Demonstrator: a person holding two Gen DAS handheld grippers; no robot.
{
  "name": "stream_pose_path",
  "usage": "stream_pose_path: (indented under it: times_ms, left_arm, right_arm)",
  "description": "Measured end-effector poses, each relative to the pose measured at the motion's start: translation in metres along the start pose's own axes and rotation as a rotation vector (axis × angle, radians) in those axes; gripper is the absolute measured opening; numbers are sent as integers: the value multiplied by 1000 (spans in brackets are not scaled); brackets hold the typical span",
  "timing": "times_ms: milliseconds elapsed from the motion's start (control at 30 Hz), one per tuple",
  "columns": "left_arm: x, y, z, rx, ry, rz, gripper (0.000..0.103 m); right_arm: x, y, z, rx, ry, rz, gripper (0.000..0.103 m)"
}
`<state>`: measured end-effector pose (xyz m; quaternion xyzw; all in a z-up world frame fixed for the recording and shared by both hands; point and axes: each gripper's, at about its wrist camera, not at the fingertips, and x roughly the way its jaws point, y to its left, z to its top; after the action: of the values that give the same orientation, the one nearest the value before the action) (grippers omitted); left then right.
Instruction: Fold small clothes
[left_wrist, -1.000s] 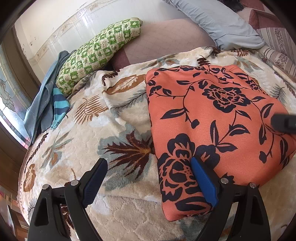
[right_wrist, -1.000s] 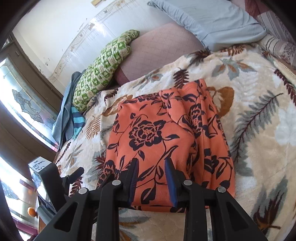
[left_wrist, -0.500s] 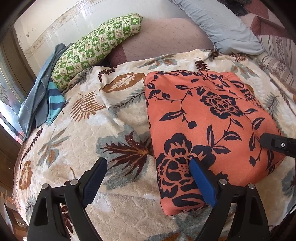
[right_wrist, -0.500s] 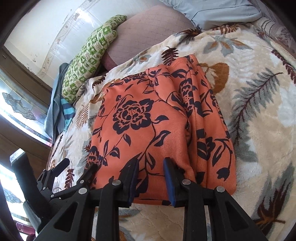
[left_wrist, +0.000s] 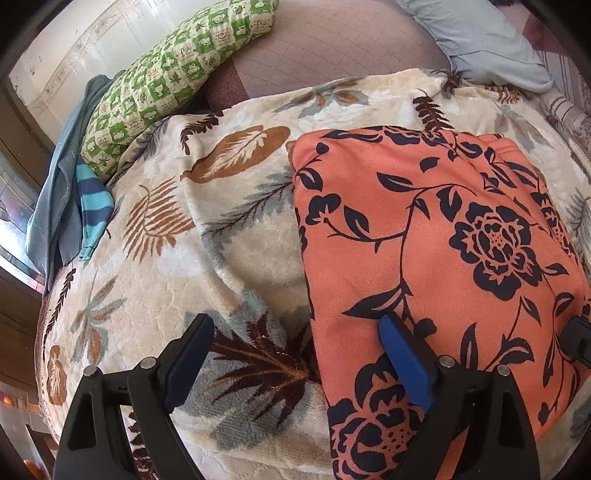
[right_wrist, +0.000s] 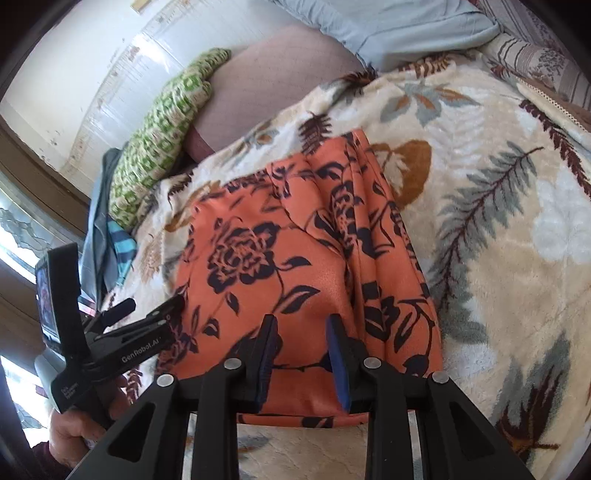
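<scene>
An orange garment with a dark floral print (left_wrist: 436, 266) lies folded flat on the leaf-patterned blanket (left_wrist: 236, 236); it also shows in the right wrist view (right_wrist: 295, 266). My left gripper (left_wrist: 295, 350) is wide open and empty, astride the garment's near left edge, its right finger over the cloth. My right gripper (right_wrist: 301, 343) is open with a narrow gap, empty, just above the garment's near edge. The left gripper also shows in the right wrist view (right_wrist: 155, 314), at the garment's left side.
A green checked pillow (left_wrist: 173, 70), a pink cushion (left_wrist: 325, 48) and a pale blue pillow (left_wrist: 484, 40) lie at the bed's far side. Blue and striped clothes (left_wrist: 74, 199) hang at the left edge, by a window.
Both grippers have moved lower and closer to the garment's near edge. The right gripper's gap is a little wider. The garment has not moved.
</scene>
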<state>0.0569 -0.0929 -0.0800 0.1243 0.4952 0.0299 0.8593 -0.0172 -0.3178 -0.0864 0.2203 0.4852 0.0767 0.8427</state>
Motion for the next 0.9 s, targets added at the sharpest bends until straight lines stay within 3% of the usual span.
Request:
stream_pose_path:
  times_ms: [200,400,600,767,900]
  left_arm:
    - [-9,1,2,5,-16,-5,91]
    - [-15,4,18,-12,-53,-9,91]
    - [6,-14,15,32,-15,3,91]
    - [3,-16,17,77,-26,21,92]
    - [-11,-12,16,74,-37,22,92]
  right_arm:
    - [-4,-1,3,19,-19,13,31]
    - [-26,-11,13,56,-140,-5,31]
    - [-3,-25,14,111,-31,-41,32]
    - [-3,-24,15,109,-35,-37,35]
    - [-12,-19,21,108,-90,-14,35]
